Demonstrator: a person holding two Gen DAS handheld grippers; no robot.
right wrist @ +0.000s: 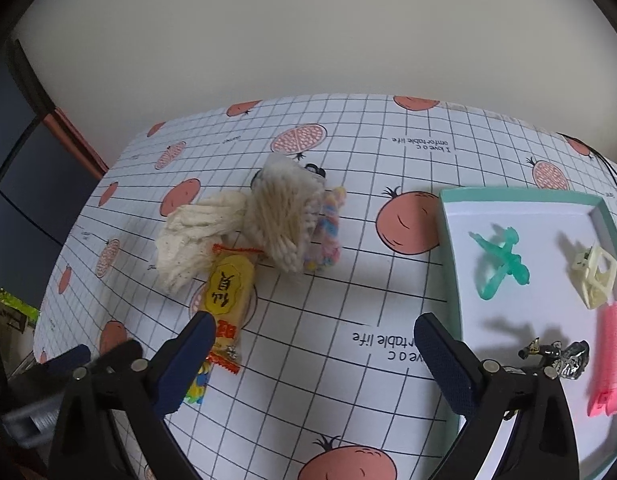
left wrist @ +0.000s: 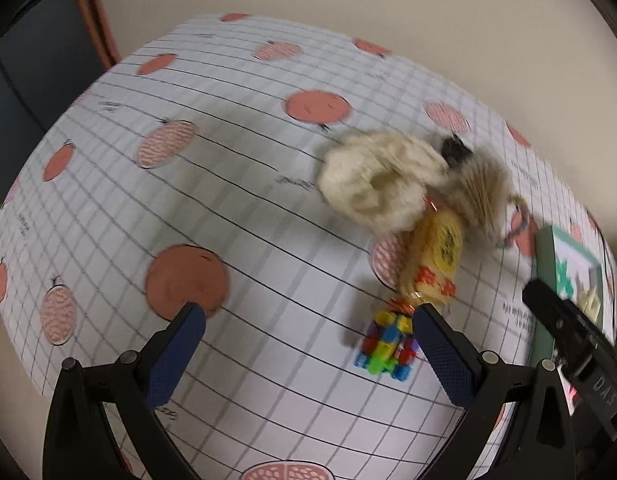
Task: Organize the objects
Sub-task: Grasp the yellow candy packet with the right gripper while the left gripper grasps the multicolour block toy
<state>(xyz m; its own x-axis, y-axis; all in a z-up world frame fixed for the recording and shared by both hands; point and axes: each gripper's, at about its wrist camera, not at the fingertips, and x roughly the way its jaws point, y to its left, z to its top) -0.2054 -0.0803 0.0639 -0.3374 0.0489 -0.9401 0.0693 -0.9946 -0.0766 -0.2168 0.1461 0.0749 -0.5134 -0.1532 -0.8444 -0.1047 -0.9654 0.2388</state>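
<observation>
Both grippers' fingers spread wide, empty, yellow snack packet just beyond right gripper, mint tray rightward, colourful block toy, blurred, perhaps near left gripper

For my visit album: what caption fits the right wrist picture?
Open right claw hovers over fruit-print tablecloth, between a pile of small items and a tray of hair clips.

I see a white cloth with a black grid and salmon pomegranates. The snack is yellow with red ends, the rag cream. My tray has a mint rim; inside, a teal clip, ivory clip, pink roller.
</observation>
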